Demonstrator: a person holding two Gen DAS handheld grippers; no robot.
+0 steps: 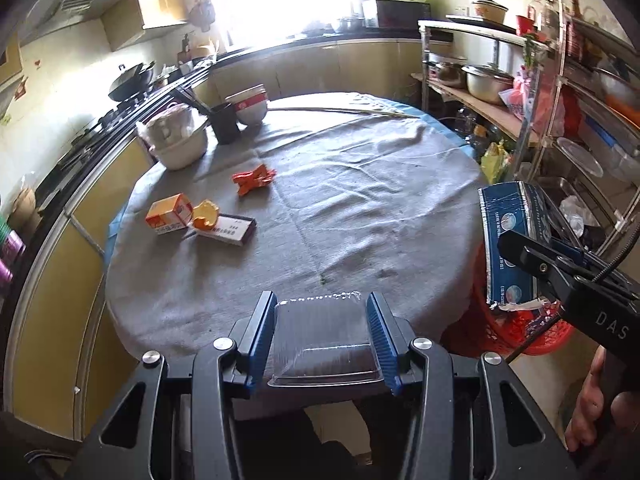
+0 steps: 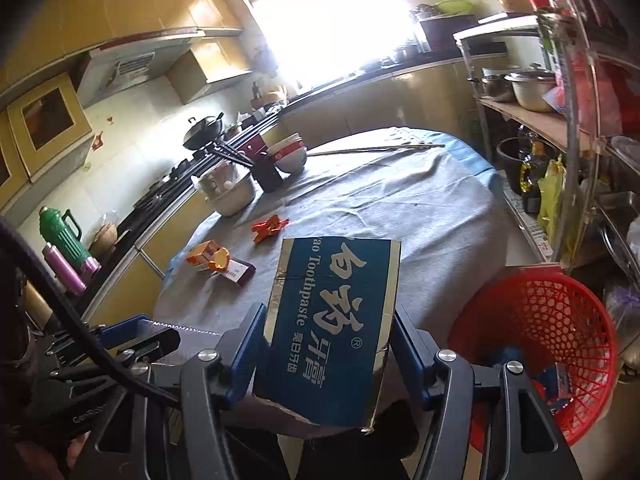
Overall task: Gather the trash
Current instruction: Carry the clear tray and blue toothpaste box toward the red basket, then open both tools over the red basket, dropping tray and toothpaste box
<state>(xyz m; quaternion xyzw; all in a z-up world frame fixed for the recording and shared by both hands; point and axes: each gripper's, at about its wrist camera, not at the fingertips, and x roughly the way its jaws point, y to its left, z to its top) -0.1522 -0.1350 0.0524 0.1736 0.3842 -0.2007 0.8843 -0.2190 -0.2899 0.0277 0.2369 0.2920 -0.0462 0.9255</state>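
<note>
Nearest the left wrist lens, a clear plastic tray (image 1: 322, 340) sits clamped between the blue fingers (image 1: 260, 334) of the left gripper (image 1: 321, 320), low at 6 o'clock over the near edge of the round surface (image 1: 340, 208) with its grey cloth. In the right wrist view the closest thing is a blue toothpaste box (image 2: 332, 328), flattened and foil-edged, pinched between the fingers (image 2: 250, 344) of the right gripper (image 2: 326, 332) and standing tilted up toward 12 o'clock. The left view shows that same box at 3 o'clock, held off the side of the surface above a red basket (image 1: 516, 330).

The basket (image 2: 548, 328) stands on the floor at 4 o'clock of the right view, just beside the surface, with some scraps already in its bottom.

More trash lies on the cloth at 9 to 10 o'clock of the left view: an orange carton (image 1: 169, 214) with a torn flap, touching a flat white and purple packet (image 1: 230, 230), and farther in, apart from them, a crumpled red wrapper (image 1: 254, 178). At 11 o'clock stand stacked bowls (image 1: 250, 106), a dark cup (image 1: 226, 122) with chopsticks, and a white pot (image 1: 178, 140).
</note>
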